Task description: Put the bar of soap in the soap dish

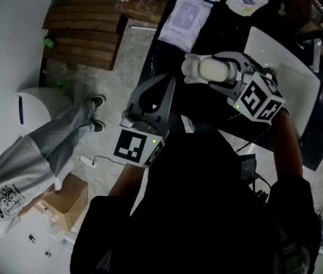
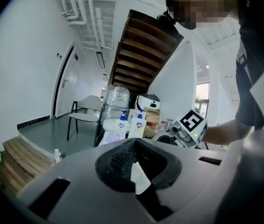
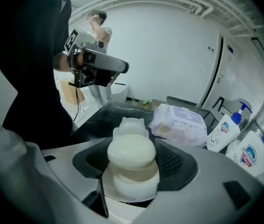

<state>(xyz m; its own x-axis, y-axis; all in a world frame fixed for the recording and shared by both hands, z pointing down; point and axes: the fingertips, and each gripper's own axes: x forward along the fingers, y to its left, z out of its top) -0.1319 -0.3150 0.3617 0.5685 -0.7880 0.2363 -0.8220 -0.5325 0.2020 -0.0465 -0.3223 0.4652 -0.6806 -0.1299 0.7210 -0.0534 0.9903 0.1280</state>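
The head view is dim, its lower half nearly black. Both gripper views are brighter, fisheye-curved and dark-cornered; the near bar of soap (image 3: 131, 152) looks soft and pale.

My left gripper (image 2: 134, 143) has its jaws closed together at the tips. Behind them stand two pump bottles (image 2: 130, 124), with my right gripper (image 2: 168, 136) just beside.
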